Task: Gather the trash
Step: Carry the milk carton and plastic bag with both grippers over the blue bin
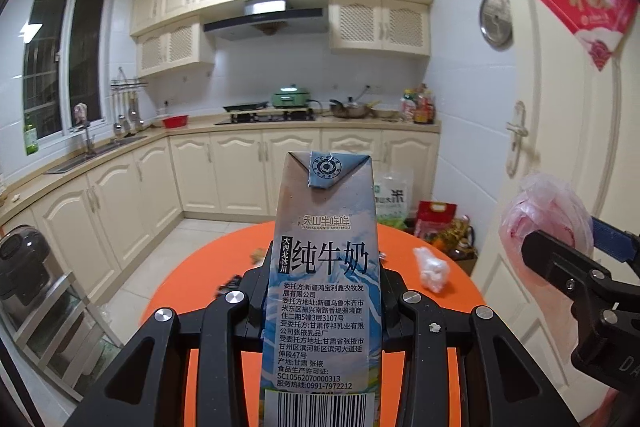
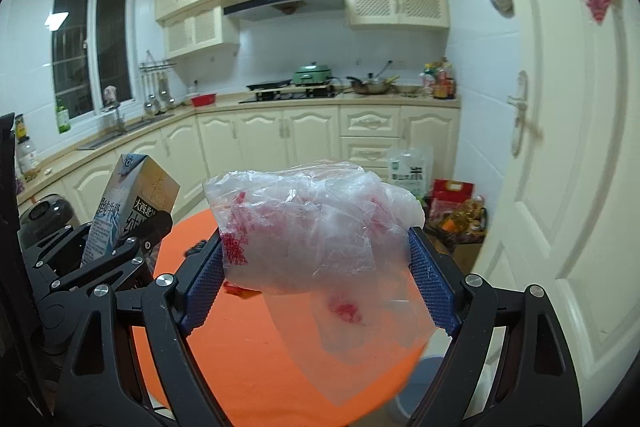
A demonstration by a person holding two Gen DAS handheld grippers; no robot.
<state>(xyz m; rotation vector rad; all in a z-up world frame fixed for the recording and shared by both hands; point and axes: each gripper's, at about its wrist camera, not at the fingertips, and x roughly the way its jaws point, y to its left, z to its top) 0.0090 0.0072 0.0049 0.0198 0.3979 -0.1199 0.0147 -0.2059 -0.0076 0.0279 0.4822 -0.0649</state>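
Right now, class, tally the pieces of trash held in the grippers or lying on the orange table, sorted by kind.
Milk cartons: 1, the milk carton in the left gripper.
Plastic bags: 1, the clear plastic bag in the right gripper.
Crumpled white wrappers: 1, the white wrapper on the orange table.
Total: 3.

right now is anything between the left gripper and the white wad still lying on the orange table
Yes. The left gripper is shut on the milk carton, which fills its jaws, so it cannot take the white wad. Otherwise the orange table between them looks bare apart from small scraps.
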